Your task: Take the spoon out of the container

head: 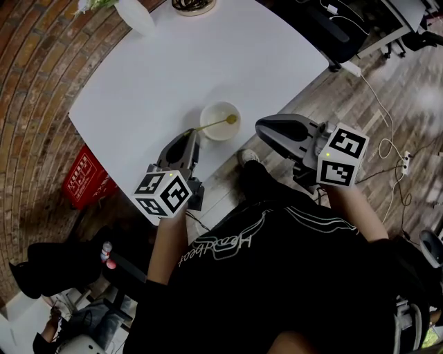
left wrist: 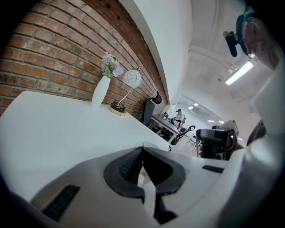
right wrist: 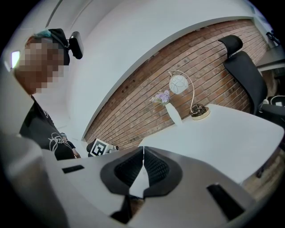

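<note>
A white bowl [head: 220, 122] stands near the front edge of the white table [head: 173, 69]. A thin golden spoon [head: 213, 124] lies across it, its head at the bowl's right rim and its handle pointing left. My left gripper [head: 191, 133] is at the handle's end with jaws closed on it. In the left gripper view the left gripper [left wrist: 142, 147] has its pads pressed together, and a thin tip pokes out between them. My right gripper [head: 260, 127] hovers just right of the bowl, past the table edge. In the right gripper view the right gripper [right wrist: 143, 148] is shut and empty.
A white vase [head: 135, 15] with flowers and a lamp base [head: 192, 5] stand at the table's far side by the brick wall. A red crate [head: 86, 180] sits on the floor at the left. Cables [head: 387, 138] and an office chair [head: 325, 28] are at the right.
</note>
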